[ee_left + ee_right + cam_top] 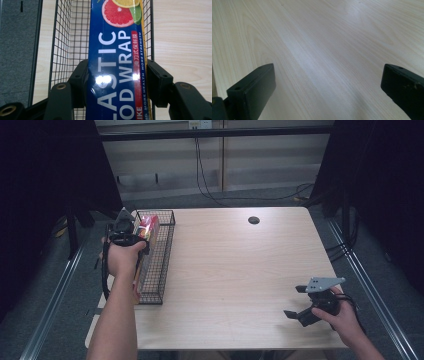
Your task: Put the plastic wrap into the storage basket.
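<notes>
A pale wooden desk (235,270) carries everything here, with a small dark round hole (253,220) near its far edge. At the desk's left edge lies a long black wire basket (159,265), running from the near side toward the far side. In the left gripper view its mesh wall (66,42) rises to the left of the box, with desk wood showing through the wires.

A long blue box (116,72) of plastic wrap, printed with white letters and sliced citrus at its far end, sits lengthwise over the basket; from the high view its red and yellow end (149,227) shows inside the far part of the basket. Whether it rests on the basket floor cannot be told.

The left gripper (125,232) is at the basket's left side, and its fingers (78,80) are clamped on the two long sides of the box.

The right gripper (296,302) rests at the desk's near right corner, well apart from the basket. Its fingers (253,87) stand wide with bare wood between them.
</notes>
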The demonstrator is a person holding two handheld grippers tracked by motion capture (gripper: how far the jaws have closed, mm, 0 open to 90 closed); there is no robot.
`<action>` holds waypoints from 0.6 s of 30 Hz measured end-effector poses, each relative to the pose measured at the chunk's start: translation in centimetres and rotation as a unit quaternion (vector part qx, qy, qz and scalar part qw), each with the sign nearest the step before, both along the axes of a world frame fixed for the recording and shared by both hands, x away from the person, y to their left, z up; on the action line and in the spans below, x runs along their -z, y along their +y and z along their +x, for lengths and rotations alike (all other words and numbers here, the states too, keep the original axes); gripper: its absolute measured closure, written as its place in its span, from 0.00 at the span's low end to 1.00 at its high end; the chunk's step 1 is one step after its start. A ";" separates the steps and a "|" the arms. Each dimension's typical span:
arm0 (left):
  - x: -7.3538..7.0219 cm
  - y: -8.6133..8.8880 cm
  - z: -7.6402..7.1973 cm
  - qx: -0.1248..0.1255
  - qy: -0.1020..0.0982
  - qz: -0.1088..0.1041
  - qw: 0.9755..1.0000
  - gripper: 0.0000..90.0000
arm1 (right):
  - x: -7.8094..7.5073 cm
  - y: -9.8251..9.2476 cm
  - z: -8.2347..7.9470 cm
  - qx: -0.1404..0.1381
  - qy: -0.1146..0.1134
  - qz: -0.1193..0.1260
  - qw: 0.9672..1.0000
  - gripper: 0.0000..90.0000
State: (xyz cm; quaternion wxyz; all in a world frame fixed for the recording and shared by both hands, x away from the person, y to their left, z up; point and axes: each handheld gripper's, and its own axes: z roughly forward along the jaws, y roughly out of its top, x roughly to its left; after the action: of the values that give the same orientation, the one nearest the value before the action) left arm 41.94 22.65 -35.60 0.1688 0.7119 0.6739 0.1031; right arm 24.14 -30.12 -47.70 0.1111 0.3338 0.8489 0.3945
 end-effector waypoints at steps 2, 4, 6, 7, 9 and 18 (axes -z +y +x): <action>0.3 0.0 0.1 -0.007 -0.002 -0.003 1.000 0.49 | 0.0 0.0 0.0 0.000 0.000 -0.002 1.000 0.00; 0.4 0.1 0.2 -0.004 0.002 -0.001 1.000 0.49 | 0.0 0.0 0.0 -0.001 0.000 -0.001 1.000 0.00; 0.6 0.1 0.3 -0.006 0.002 -0.003 1.000 0.49 | 0.0 0.0 -0.1 0.001 0.000 -0.001 1.000 0.00; 0.7 0.1 0.4 -0.009 0.001 -0.004 1.000 0.49 | 0.0 0.0 -0.1 0.001 0.000 -0.002 1.000 0.00; 0.9 0.1 0.5 -0.013 0.001 -0.005 1.000 0.49 | 0.0 0.0 -0.1 0.001 0.001 -0.002 1.000 0.00; 1.2 0.0 0.8 -0.012 0.003 -0.005 1.000 0.49 | 0.0 -0.1 -0.1 0.002 0.000 0.001 1.000 0.00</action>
State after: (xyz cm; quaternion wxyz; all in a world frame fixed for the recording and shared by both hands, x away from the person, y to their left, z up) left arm 42.79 22.68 -36.83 0.1693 0.7034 0.6832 0.0991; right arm 24.03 -30.18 -47.74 0.1114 0.3358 0.8477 0.3953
